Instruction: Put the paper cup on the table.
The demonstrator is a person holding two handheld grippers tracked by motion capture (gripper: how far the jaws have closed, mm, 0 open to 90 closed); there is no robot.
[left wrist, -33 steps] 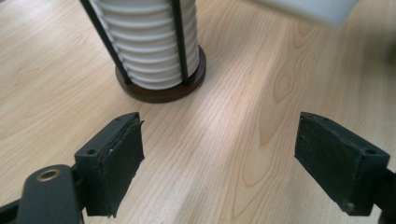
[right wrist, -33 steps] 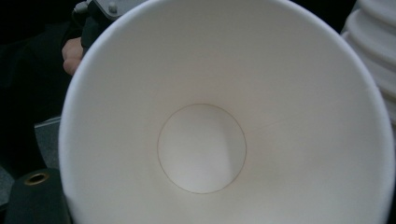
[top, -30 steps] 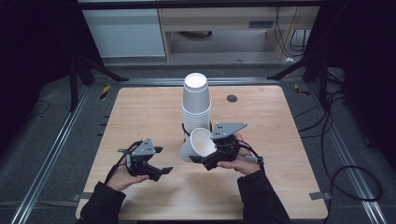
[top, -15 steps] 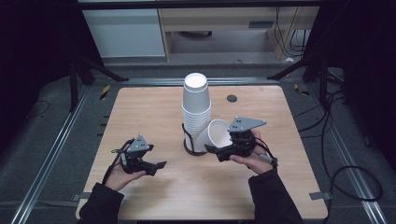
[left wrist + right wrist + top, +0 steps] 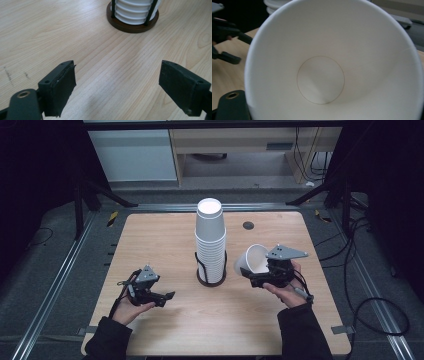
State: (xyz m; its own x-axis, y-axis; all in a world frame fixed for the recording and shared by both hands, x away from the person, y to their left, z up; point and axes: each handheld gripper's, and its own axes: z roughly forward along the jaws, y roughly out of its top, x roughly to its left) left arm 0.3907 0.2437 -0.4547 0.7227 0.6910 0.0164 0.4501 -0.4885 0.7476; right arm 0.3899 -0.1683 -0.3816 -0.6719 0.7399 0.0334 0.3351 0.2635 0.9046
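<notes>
Since a second ago, we carry the white paper cup [image 5: 254, 261] rightward, away from the cup stack [image 5: 210, 241], our right gripper [image 5: 260, 279] clenching its wall. It is light, thin and crushable, so we grip gently near the rim. Left of the stack, our left gripper [image 5: 162, 297] hangs empty over the counter [image 5: 165, 240], jaws having just been opening.
</notes>
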